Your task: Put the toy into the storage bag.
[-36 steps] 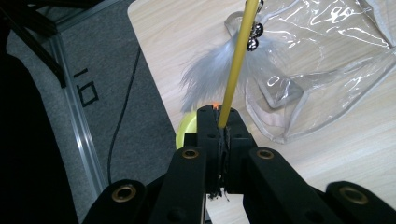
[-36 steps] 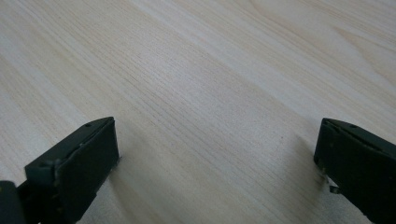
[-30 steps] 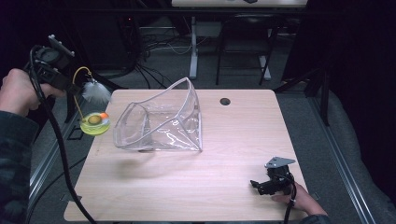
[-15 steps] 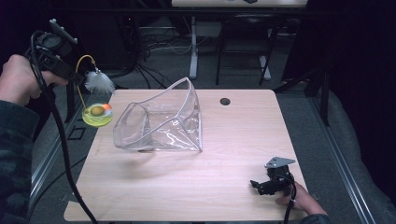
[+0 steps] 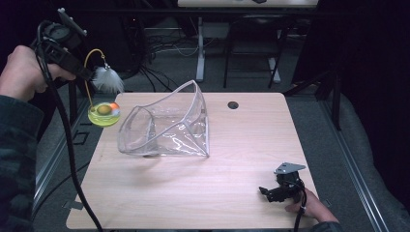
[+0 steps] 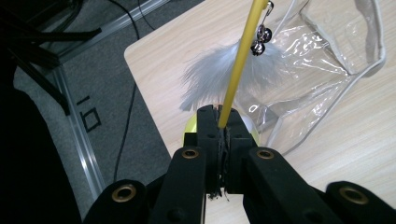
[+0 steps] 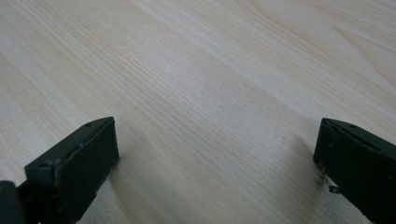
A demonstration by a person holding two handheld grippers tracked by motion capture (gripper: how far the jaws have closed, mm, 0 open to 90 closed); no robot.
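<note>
My left gripper (image 5: 86,73) is shut on the thin yellow wand (image 5: 89,57) of a cat toy, held up past the table's far-left corner. From the wand hang a white feather (image 5: 107,80) and a small bell (image 6: 259,36). The toy's yellow-green dish (image 5: 103,115), with coloured balls in it, hangs just below the feather. In the left gripper view the jaws (image 6: 219,116) pinch the wand (image 6: 239,60) in front of the feather (image 6: 205,74). A clear plastic bag (image 5: 167,126) lies on its side mid-table, its mouth facing the toy. My right gripper (image 5: 266,192) rests open on bare wood (image 7: 215,154).
The wooden table (image 5: 251,140) has a small black hole (image 5: 233,105) near its far edge. Beyond the left edge are grey floor, cables and a metal rail (image 6: 79,135). Another table's legs stand behind.
The left hand has lifted the toy higher and a little toward the bag. The right gripper has stayed where it was.
</note>
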